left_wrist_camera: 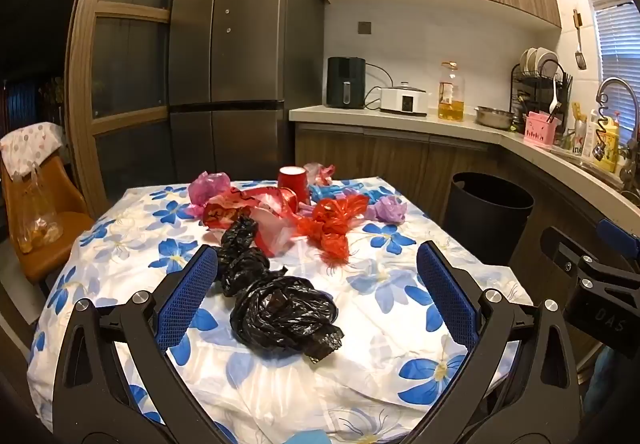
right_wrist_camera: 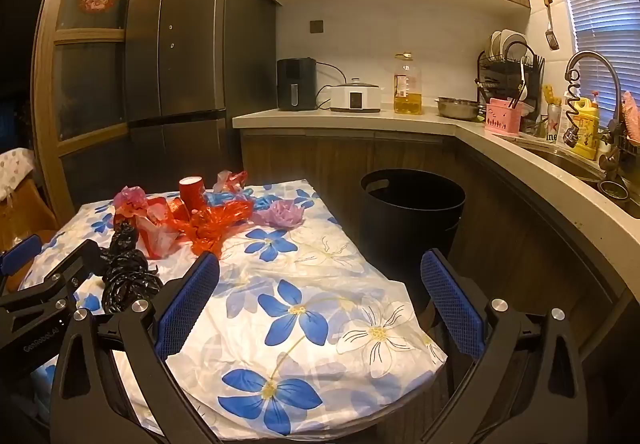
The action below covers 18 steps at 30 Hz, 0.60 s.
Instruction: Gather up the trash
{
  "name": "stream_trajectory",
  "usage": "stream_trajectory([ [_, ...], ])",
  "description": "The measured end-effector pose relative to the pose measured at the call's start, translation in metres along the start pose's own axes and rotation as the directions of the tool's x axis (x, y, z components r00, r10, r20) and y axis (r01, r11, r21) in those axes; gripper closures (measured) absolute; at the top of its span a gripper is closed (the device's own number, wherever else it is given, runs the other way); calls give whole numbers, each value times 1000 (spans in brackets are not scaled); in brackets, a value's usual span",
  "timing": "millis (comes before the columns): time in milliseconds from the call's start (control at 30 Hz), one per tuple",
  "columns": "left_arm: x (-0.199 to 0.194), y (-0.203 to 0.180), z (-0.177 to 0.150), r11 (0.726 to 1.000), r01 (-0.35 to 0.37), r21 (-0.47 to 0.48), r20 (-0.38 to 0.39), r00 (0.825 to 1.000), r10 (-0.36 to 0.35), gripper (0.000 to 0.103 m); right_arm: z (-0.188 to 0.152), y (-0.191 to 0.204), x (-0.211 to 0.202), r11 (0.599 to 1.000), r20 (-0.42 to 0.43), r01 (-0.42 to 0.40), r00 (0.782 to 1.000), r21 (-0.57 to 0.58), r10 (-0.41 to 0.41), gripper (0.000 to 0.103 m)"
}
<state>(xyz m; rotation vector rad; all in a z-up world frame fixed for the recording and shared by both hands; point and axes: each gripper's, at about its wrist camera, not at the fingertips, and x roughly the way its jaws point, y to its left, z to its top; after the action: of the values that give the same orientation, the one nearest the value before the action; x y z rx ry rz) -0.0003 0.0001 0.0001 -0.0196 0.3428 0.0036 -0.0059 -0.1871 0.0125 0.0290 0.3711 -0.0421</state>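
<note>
Crumpled bags litter a table [left_wrist_camera: 360,356] covered in a blue-flowered cloth. Two knotted black bags lie nearest, the front one [left_wrist_camera: 284,318] just ahead of my left gripper [left_wrist_camera: 318,268], which is open with nothing between its blue pads. The second black bag [left_wrist_camera: 242,256] lies behind it. Farther back are a red bag [left_wrist_camera: 334,222], a red paper cup [left_wrist_camera: 293,183], pink, blue and purple bags [left_wrist_camera: 386,209]. My right gripper [right_wrist_camera: 320,274] hovers open over the table's right corner [right_wrist_camera: 400,356], holding nothing. A black bin [right_wrist_camera: 412,211] stands on the floor past that corner.
An orange chair [left_wrist_camera: 44,228] with a clear bag stands left of the table. A grey fridge [left_wrist_camera: 240,55] rises behind. The counter [left_wrist_camera: 400,119] carries an air fryer, cooker, oil bottle, bowl and dish rack, and curves round to a sink [right_wrist_camera: 580,159] on the right.
</note>
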Motion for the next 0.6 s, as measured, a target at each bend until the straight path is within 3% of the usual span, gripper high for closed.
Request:
stream_trajectory([
  [600,0,0,0,1000,0,-2,-1,1000,0,5,-3,-1,1,1000,-4,1,1000,0,-1,5],
])
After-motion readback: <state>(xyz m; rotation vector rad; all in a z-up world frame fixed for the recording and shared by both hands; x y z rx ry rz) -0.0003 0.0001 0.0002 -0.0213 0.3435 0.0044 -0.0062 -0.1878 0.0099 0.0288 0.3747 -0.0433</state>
